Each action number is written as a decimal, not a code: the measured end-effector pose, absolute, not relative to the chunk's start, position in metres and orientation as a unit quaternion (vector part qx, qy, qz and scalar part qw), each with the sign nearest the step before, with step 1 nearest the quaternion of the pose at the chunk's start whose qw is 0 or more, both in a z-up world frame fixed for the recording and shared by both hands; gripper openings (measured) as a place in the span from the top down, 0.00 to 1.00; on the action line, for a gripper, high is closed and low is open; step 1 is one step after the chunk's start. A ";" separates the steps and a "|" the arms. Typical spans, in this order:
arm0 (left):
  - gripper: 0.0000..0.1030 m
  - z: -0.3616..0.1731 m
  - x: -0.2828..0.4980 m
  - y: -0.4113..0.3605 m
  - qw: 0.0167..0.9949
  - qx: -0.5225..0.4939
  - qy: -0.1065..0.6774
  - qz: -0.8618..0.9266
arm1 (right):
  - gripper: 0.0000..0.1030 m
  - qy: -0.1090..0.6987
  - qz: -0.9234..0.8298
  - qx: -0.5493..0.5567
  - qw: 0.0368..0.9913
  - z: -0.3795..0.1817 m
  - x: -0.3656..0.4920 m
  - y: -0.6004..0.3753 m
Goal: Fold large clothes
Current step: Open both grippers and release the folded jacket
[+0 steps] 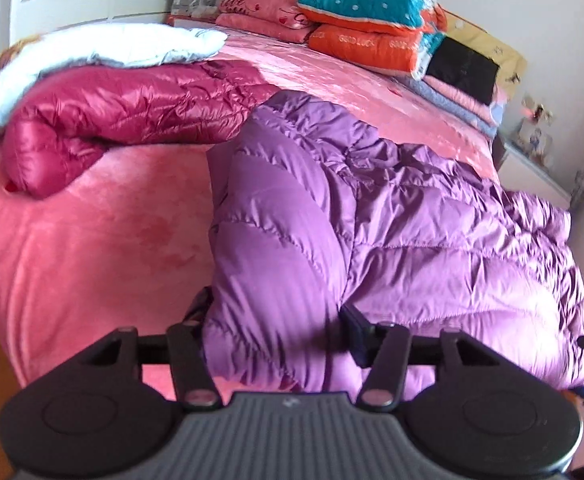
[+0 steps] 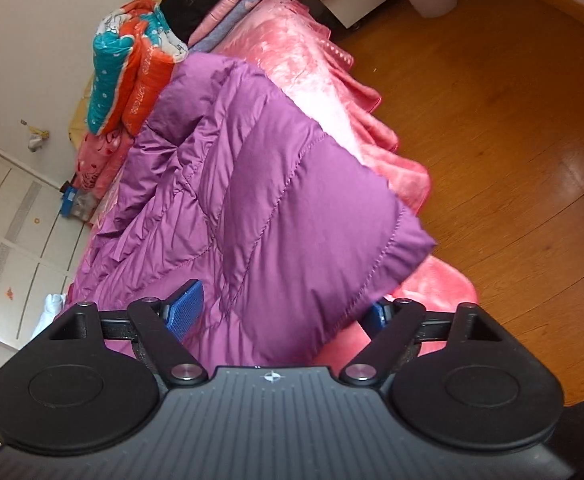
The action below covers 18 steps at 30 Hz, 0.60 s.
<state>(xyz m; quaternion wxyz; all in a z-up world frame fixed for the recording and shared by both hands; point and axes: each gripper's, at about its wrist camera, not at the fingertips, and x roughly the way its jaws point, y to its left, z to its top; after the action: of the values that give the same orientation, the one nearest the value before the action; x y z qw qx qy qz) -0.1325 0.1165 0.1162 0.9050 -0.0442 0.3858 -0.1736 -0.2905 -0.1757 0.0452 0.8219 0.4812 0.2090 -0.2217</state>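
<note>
purple down jacket (image 1: pixel 392 208) lies on the pink bed (image 1: pixel 92 248), left gripper (image 1: pixel 276 320) and right gripper (image 2: pixel 284 304) both spread around its near folds, mid-fold release; next probably regrip an edge.

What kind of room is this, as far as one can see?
Most likely a bedroom: a bed with a pink cover, folded blankets stacked at its head, and a white wardrobe along the wall.
</note>
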 end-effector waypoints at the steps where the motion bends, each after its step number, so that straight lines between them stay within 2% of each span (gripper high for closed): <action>1: 0.45 0.119 -0.135 0.114 0.905 -0.030 0.386 -0.175 | 0.03 0.213 -0.225 0.474 0.824 0.048 -0.293 -0.174; 4: 0.42 0.127 -0.142 0.108 0.907 0.007 0.383 -0.177 | 0.02 0.218 -0.237 0.453 0.832 0.053 -0.305 -0.169; 5: 0.37 0.129 -0.145 0.106 0.907 0.018 0.382 -0.179 | 0.02 0.215 -0.238 0.446 0.835 0.056 -0.310 -0.168; 6: 0.16 0.130 -0.146 0.104 0.909 0.030 0.379 -0.173 | 0.02 0.210 -0.241 0.438 0.840 0.059 -0.313 -0.168; 8: 0.02 0.135 -0.153 0.104 0.920 0.070 0.350 -0.164 | 0.02 0.197 -0.248 0.413 0.854 0.066 -0.315 -0.165; 10: 0.02 0.139 -0.158 0.106 0.923 0.108 0.333 -0.158 | 0.01 0.187 -0.252 0.382 0.869 0.073 -0.315 -0.163; 18: 0.01 0.162 -0.161 0.120 0.936 0.107 0.301 -0.145 | 0.00 0.169 -0.245 0.283 0.912 0.088 -0.293 -0.149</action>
<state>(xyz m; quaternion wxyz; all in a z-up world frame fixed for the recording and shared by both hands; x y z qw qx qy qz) -0.1612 0.1201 0.1618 0.9364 0.1069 0.3013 -0.1447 -0.2933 -0.1488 0.0879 0.9117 0.2828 0.1693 -0.2452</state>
